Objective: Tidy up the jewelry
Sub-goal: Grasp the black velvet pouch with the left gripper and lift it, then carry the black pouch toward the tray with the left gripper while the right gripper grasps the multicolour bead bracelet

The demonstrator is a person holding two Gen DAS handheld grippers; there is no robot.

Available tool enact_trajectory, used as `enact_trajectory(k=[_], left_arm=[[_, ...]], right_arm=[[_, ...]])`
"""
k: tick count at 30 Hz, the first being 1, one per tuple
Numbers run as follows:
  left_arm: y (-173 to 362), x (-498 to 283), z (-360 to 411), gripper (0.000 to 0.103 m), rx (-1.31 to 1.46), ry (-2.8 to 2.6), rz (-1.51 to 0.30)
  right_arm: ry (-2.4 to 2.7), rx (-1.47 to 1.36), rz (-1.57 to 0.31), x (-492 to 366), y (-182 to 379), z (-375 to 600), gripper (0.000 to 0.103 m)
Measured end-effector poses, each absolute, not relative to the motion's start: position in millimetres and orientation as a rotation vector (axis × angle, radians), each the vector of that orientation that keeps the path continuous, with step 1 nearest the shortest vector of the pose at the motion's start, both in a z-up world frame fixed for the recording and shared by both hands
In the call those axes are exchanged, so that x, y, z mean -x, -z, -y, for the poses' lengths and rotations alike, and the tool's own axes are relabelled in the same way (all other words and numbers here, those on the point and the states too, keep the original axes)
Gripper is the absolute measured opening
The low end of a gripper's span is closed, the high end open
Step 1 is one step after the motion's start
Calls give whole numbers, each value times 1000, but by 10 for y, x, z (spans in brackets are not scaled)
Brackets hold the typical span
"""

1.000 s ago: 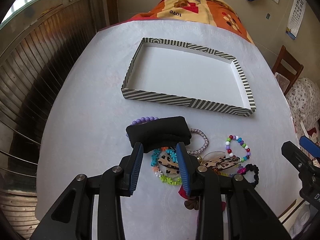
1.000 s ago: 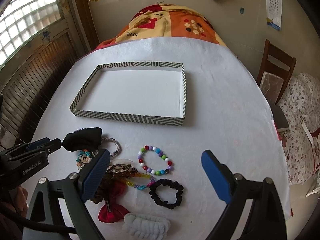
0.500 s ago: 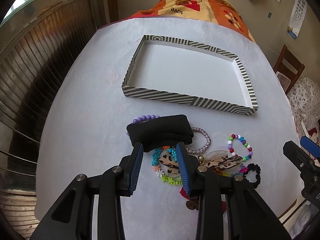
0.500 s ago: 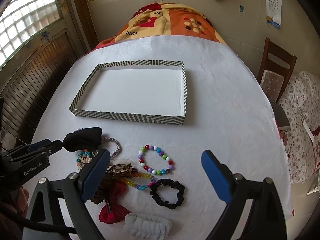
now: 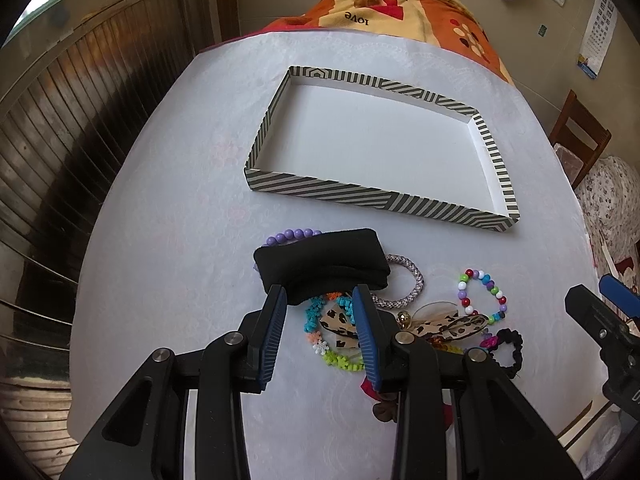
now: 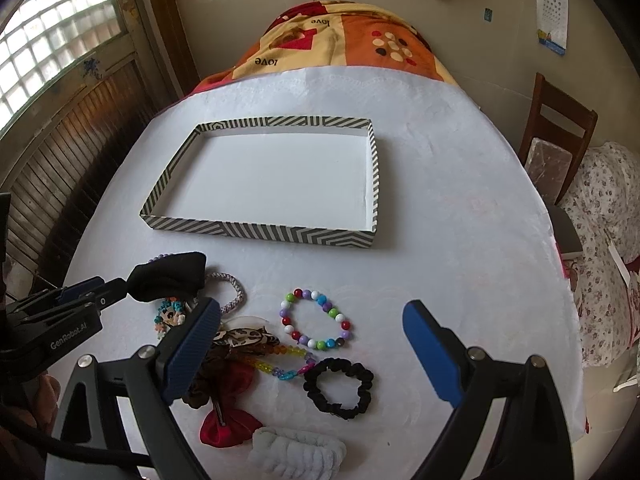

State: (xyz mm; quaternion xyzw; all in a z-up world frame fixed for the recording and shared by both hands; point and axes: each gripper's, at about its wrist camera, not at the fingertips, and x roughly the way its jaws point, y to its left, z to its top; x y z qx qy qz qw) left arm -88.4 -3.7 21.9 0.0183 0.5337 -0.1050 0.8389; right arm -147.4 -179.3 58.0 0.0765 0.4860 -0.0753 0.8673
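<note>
Left fingers (image 5: 320,300) pinch a black headband (image 5: 320,266); right fingers (image 6: 312,340) wide; striped tray (image 6: 260,234) empty.

Black fabric band (image 5: 324,266) lifted above the jewelry heap (image 6: 280,344) — striped tray (image 6: 256,234) empty beyond.

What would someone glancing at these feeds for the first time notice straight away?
First, the striped tray lying empty at mid-table. Then the bright heap of jewelry nearer the cameras: a multicolored bead bracelet and a black scrunchie lie apart to its right. Last, the left claw pinching a black cloth band above the heap, while the right claw hangs wide open with nothing in it.
</note>
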Motion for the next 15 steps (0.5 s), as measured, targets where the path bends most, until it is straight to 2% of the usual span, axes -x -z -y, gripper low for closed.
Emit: enact_trajectory(k=[15], left_arm=[[-125, 699, -373, 26, 154, 265, -1230]], right_arm=[[89, -203, -1035, 1469, -511, 1954, 95]])
